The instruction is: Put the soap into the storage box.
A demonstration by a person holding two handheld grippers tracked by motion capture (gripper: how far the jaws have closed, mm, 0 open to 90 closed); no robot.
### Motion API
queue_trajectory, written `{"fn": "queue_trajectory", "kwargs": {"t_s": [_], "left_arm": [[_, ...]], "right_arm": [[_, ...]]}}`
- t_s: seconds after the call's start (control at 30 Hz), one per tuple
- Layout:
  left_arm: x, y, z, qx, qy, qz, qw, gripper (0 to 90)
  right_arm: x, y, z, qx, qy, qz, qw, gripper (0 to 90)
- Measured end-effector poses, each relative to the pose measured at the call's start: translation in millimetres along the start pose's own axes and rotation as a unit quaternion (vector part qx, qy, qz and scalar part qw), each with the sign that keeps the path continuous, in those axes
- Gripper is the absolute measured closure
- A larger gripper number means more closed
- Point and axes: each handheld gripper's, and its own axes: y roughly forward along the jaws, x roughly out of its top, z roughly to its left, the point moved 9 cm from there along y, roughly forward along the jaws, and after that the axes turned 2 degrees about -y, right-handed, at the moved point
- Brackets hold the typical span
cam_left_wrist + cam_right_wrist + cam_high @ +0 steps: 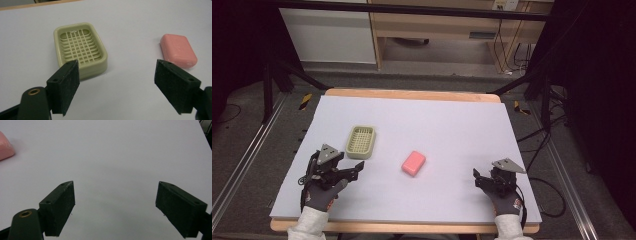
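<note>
Both grippers, left (354, 170) & right (477, 176), jaws wide w/ nothing held; pink soap (413, 163) lies mid-table beside green dish (361, 142), so best square jaws across soap's short sides.

Black tongs (357, 169), grey gloves (323, 194), white sleeves (309, 226).

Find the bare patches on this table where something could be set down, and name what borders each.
Widest: the far right, between the pink soap bar, the table back edge and the right gripper. Also free: the front strip between both grippers. Tightest: the left gripper, green soap dish and soap.
</note>
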Motion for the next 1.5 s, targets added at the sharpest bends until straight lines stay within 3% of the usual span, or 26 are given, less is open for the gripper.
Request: {"fn": "queue_trajectory", "kwargs": {"t_s": [0.5, 0.77, 1.5], "left_arm": [[31.0, 17.3, -29.7, -0.024, 0.017, -0.013, 0.9995, 19.9], [35.0, 30.3, -45.5, -0.027, 0.036, -0.003, 0.9990, 19.8], [52.0, 53.6, -73.0, -0.039, 0.057, 0.007, 0.9976, 19.8]], "right_arm": [[1.1, -0.4, -0.1, -0.005, 0.003, -0.004, 1.0000, 15.1], [-0.1, 1.0, 0.0, -0.001, 0.005, -0.001, 1.0000, 15.1], [0.3, 2.0, 0.0, -0.003, 0.001, -0.001, 1.0000, 15.9]]}}
